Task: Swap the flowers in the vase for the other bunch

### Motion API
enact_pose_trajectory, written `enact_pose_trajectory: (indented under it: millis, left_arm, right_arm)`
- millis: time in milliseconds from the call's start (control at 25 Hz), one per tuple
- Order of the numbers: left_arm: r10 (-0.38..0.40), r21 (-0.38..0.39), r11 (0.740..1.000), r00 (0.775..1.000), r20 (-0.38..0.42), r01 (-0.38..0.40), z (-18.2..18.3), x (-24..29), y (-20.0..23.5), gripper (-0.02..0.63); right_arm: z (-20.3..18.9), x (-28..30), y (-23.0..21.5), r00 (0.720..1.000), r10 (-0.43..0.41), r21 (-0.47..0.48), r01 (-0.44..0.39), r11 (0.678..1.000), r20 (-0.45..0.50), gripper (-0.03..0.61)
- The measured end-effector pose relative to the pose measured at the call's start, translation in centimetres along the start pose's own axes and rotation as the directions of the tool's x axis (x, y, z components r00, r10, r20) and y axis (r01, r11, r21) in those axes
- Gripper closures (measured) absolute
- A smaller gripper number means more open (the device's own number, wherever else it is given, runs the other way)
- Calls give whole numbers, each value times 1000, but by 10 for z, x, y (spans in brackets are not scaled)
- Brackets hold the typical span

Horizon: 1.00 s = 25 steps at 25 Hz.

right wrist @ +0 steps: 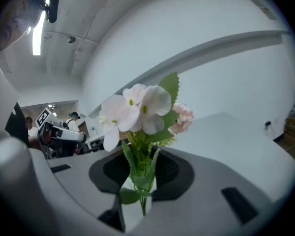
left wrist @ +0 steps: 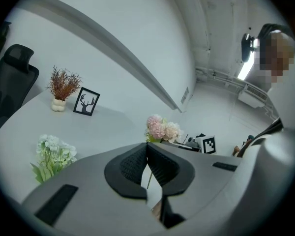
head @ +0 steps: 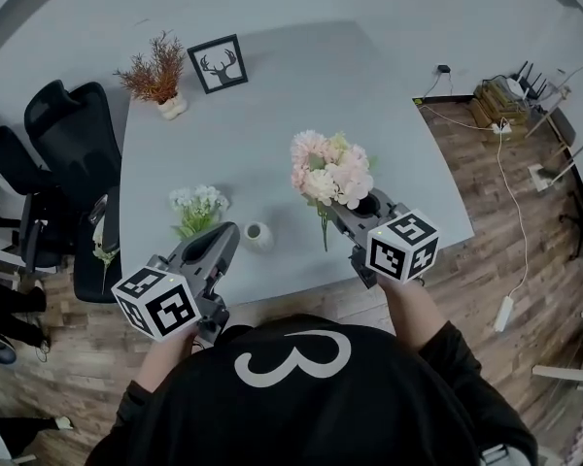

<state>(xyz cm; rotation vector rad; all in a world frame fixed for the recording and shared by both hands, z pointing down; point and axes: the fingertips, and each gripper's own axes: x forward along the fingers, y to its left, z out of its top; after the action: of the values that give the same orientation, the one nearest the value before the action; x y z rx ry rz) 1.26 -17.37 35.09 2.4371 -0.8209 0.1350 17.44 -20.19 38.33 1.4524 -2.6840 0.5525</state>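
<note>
The right tongs [head: 348, 214] pinch the stems of the pink bunch [head: 330, 170], with the blooms above them. The left tongs [head: 225, 233] are pressed together and hold nothing. They sit just beside the small vase [head: 257, 236], which looks empty and stands between the two tongs. The white bunch [head: 197, 205] lies on the desk [head: 272, 105] just beyond the left tongs. The vase mouth is narrow, so a stem catching its rim could tip the unsteadied vase.
</note>
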Motion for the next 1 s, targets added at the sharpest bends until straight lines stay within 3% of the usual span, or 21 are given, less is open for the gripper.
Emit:
enact_pose_trajectory:
  millis: [240, 1000]
  left_arm:
    - [19, -17, 1000, 1000, -21, -20, -6, 8, 9, 603]
    - [122, -62, 991, 993, -8, -122, -14, 7, 39, 603]
  right_arm:
    - [-27, 15, -18, 997, -9, 29, 11, 1000, -73, 469]
    - [-54, 70, -72, 995, -28, 101, 38, 994, -94, 469]
